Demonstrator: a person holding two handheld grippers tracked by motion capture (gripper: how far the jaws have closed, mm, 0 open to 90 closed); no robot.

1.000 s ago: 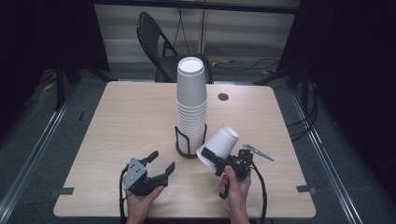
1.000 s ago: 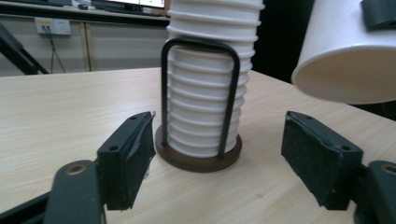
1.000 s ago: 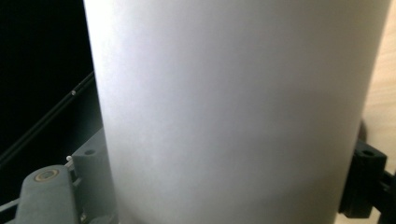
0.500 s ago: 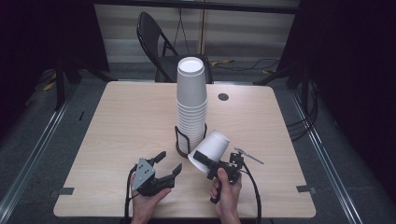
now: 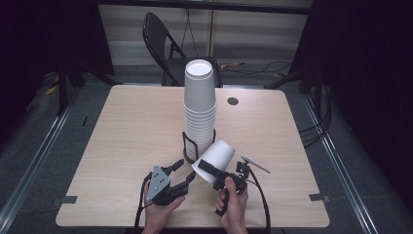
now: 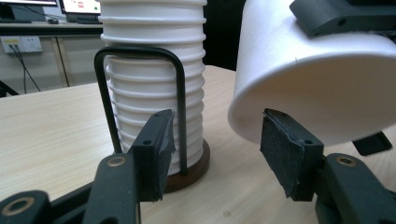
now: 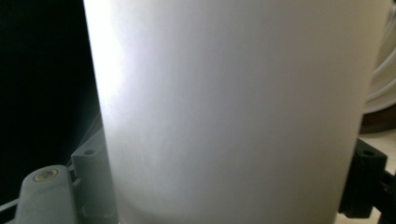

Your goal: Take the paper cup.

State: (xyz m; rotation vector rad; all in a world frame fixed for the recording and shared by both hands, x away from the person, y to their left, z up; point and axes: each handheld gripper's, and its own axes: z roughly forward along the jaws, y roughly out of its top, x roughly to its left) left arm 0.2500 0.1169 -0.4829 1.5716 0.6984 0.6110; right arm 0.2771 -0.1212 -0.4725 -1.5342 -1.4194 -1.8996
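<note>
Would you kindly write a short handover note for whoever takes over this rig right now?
Right gripper: shut on the single paper cup, held tilted above the table, just in front of the cup stack.
Left gripper: open, jaws have just been closing; nothing pressed between them, one pad close under the cup's rim.
Stack: upright in its black wire holder at mid-table.
Done: one cup is off the stack.
Left: probably taking the cup with the left gripper or setting it down.
</note>
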